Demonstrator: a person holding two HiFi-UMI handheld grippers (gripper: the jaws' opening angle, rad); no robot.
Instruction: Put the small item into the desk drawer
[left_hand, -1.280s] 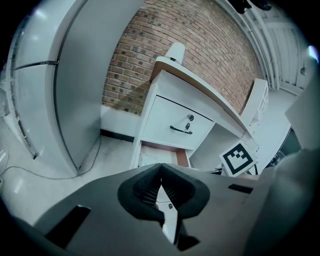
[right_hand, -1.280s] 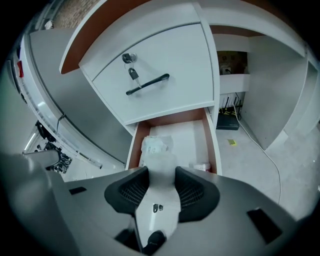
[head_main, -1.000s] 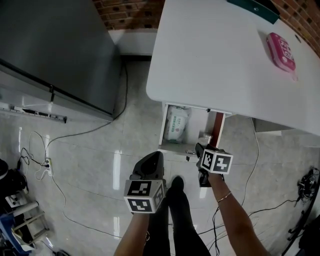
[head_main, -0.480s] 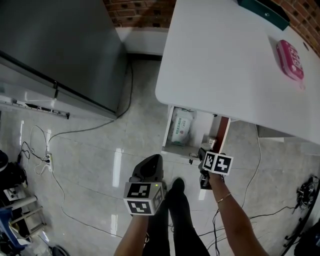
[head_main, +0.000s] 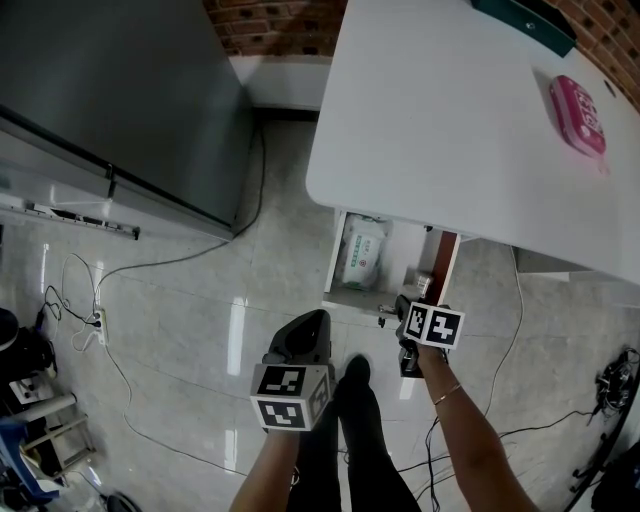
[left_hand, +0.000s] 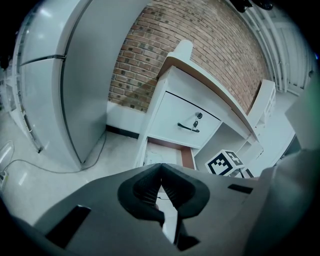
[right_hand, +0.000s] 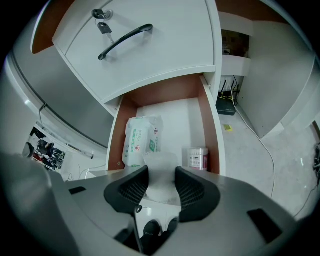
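My right gripper (right_hand: 161, 186) hovers over the front edge of the open desk drawer (right_hand: 165, 95), shut on a small translucent white item (right_hand: 161, 170) that fills the gap between its pads. In the head view the right gripper (head_main: 405, 308) sits just in front of the drawer (head_main: 331, 265) under the white desk (head_main: 450, 120). Inside the drawer lie a pack of wipes (right_hand: 141, 140) and a small pink-labelled jar (right_hand: 198, 158). My left gripper (head_main: 305, 338) hangs lower left of the drawer, away from it, with its jaws together and nothing between them (left_hand: 160, 172).
Above the open drawer is a closed drawer with a black handle (right_hand: 125, 40) and keys (right_hand: 101, 20) in its lock. A pink case (head_main: 578, 112) lies on the desk top. A grey fridge (head_main: 110, 100) stands to the left. Cables (head_main: 150, 265) run over the tiled floor.
The view has shifted slightly, and the right gripper sits a little nearer the drawer's front. The left gripper has hardly moved.
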